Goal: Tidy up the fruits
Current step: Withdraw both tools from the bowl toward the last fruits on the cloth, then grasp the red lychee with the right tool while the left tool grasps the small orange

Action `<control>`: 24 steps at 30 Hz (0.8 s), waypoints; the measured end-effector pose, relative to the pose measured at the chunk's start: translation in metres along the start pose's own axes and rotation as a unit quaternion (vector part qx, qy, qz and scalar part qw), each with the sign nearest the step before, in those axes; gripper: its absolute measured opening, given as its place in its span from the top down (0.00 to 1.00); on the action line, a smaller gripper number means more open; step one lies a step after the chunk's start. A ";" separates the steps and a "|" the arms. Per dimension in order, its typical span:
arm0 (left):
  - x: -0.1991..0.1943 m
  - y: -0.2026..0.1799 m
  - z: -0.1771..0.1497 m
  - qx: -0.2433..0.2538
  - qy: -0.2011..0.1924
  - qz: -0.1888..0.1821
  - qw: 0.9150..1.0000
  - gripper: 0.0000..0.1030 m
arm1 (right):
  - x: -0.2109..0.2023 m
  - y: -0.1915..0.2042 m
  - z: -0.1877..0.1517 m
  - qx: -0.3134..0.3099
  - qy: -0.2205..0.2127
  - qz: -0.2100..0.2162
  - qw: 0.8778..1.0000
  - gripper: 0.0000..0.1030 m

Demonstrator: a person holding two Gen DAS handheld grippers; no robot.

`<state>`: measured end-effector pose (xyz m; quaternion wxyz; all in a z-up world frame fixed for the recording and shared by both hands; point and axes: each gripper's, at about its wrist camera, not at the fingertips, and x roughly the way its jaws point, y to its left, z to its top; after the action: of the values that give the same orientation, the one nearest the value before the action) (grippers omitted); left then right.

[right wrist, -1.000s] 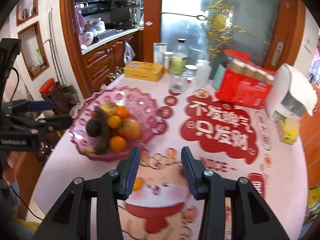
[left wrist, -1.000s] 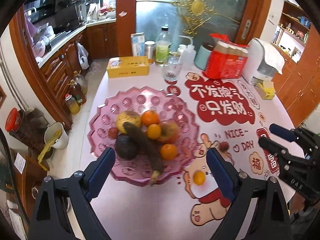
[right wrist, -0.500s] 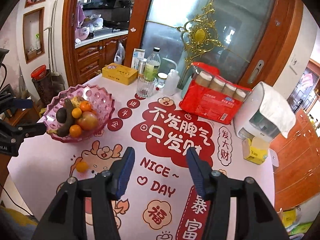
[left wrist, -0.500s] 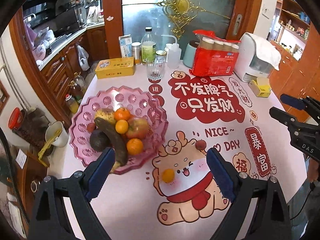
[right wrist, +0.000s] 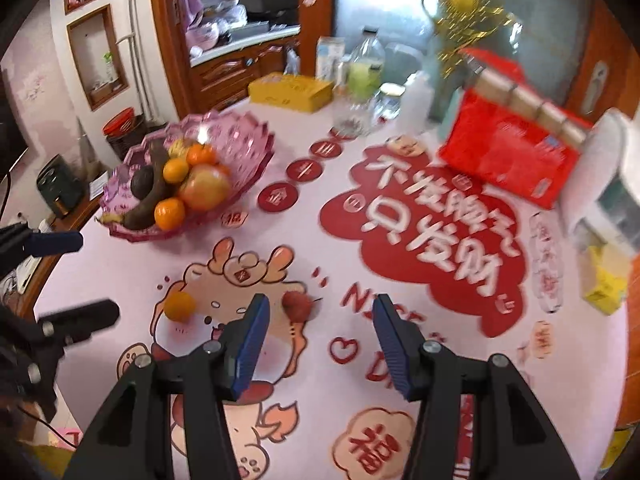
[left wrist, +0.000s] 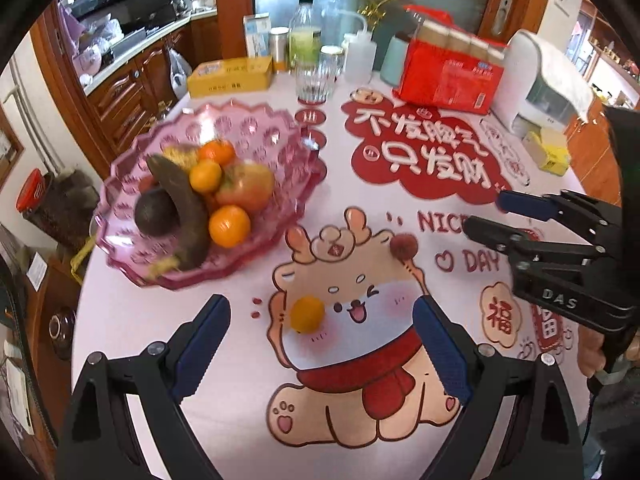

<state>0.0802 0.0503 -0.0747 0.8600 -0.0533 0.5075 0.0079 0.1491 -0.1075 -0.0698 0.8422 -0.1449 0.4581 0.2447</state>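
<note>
A pink glass fruit bowl [left wrist: 132,184] [right wrist: 248,148] holds several oranges, a dark banana, an avocado and an apple. A loose orange [left wrist: 307,314] [right wrist: 180,306] and a small red lychee [left wrist: 403,245] [right wrist: 297,305] lie on the cartoon-print tablecloth. My left gripper [left wrist: 320,340] is open and empty, with the loose orange just ahead between its fingers. My right gripper [right wrist: 320,336] is open and empty, with the lychee just ahead of its left finger; it also shows in the left wrist view [left wrist: 486,216].
At the table's far side stand a yellow box [left wrist: 230,78], a glass [left wrist: 314,84], bottles [left wrist: 304,44], a red multipack [left wrist: 448,76] and a white dispenser [left wrist: 548,88]. Wooden kitchen cabinets [left wrist: 128,92] lie past the left edge.
Both grippers have moved in lower over the table. The loose orange now sits between the left fingers, and the lychee sits near the right gripper's left finger. Both stay open.
</note>
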 end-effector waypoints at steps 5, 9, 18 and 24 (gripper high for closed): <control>0.032 0.000 -0.013 -0.027 0.010 -0.002 1.000 0.11 | 0.040 0.007 -0.008 -0.012 0.024 0.028 0.999 0.48; 0.059 0.006 -0.020 -0.060 0.018 -0.002 0.998 0.16 | 0.064 0.008 -0.013 -0.013 0.034 0.043 0.998 0.48; 0.099 0.011 -0.022 -0.098 0.026 0.019 0.995 0.27 | 0.096 0.005 -0.017 -0.004 0.038 0.055 0.998 0.49; 0.116 0.008 -0.024 -0.095 0.042 0.022 0.994 0.45 | 0.111 0.007 -0.023 0.000 0.047 0.046 0.998 0.61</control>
<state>0.1150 0.0508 -0.1880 0.8287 -0.1239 0.5408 0.0733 0.1807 -0.0816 -0.1754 0.8073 -0.1352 0.5037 0.2762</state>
